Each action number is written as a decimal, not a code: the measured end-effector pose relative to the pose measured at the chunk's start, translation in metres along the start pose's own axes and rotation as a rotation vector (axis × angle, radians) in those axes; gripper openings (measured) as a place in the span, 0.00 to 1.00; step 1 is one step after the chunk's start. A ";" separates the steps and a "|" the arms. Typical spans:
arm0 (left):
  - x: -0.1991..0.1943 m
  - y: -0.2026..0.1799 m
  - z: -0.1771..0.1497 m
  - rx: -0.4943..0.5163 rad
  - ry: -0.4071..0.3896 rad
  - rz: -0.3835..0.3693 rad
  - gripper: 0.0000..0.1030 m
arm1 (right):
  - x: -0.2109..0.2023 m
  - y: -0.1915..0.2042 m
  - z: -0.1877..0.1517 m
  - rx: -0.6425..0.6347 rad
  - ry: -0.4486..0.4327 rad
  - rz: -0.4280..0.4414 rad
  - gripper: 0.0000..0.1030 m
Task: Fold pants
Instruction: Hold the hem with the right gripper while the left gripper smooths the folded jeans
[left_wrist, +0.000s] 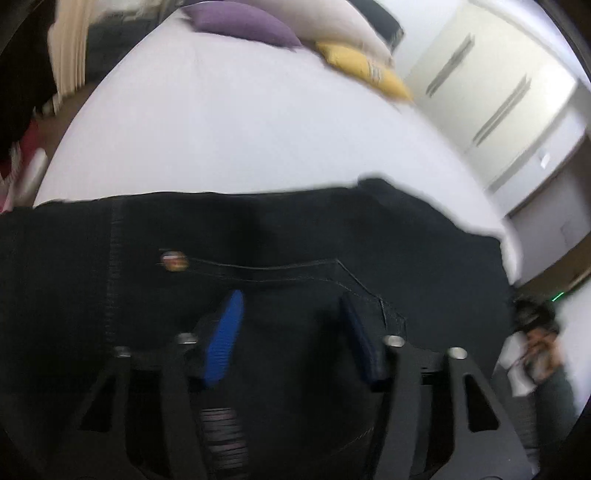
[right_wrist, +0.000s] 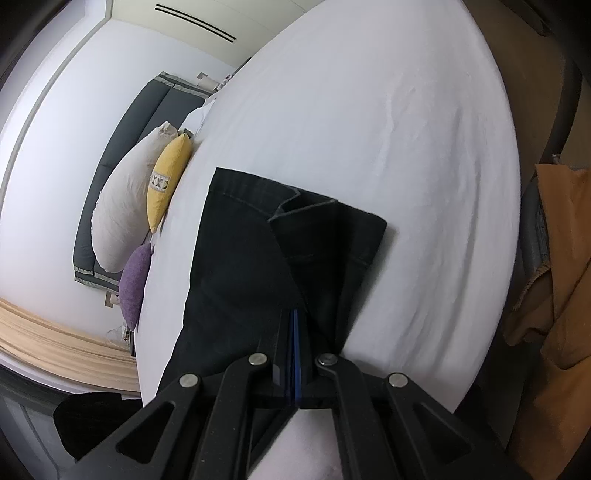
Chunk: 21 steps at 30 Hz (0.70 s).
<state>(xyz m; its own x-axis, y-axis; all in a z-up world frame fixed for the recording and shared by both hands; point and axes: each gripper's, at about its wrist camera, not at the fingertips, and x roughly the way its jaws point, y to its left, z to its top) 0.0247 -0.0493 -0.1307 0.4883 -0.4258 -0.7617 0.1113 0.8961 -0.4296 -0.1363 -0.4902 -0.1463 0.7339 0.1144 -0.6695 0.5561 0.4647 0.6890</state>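
Right gripper (right_wrist: 294, 325): jaws pressed together, with the blue pads meeting along a thin line. An edge of the black pants (right_wrist: 266, 254) runs into that line, and the cloth appears to be pinched there, though dark fabric against dark fingers makes the contact hard to confirm. From the grip the pants stretch away across the white bed (right_wrist: 406, 129) as a long folded strip, one layer lying diagonally over the other, with a stitched hem at the far end.

Left gripper (left_wrist: 293, 314): jaws spread, the blue pads (left_wrist: 225, 332) standing well apart over the pants (left_wrist: 295, 229) and holding nothing. The view is motion-blurred. A pocket seam and a small round rivet (left_wrist: 173, 260) lie just beyond the fingertips. The garment's far edge ends on the bed sheet (left_wrist: 240, 122).

Surroundings: a purple cushion (right_wrist: 135, 282), a yellow cushion (right_wrist: 166, 184) and a pale pillow (right_wrist: 122, 206) line the head of the bed against a grey headboard (right_wrist: 110, 155). An orange cloth (right_wrist: 557, 266) hangs beside the bed in the right wrist view.
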 end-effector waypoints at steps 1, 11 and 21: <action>-0.009 0.008 0.001 0.000 -0.002 0.019 0.32 | 0.000 0.000 0.000 -0.003 0.003 0.001 0.00; -0.051 -0.015 0.037 0.025 -0.151 0.072 0.56 | 0.005 0.004 0.000 -0.008 -0.010 -0.003 0.00; 0.013 -0.001 0.033 -0.017 -0.059 -0.056 0.65 | 0.007 0.001 0.001 -0.004 0.030 0.075 0.00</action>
<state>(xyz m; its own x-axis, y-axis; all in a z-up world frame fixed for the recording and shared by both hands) 0.0597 -0.0510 -0.1239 0.5320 -0.4670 -0.7063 0.1252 0.8684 -0.4798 -0.1300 -0.4900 -0.1505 0.7615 0.1758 -0.6238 0.4981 0.4571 0.7369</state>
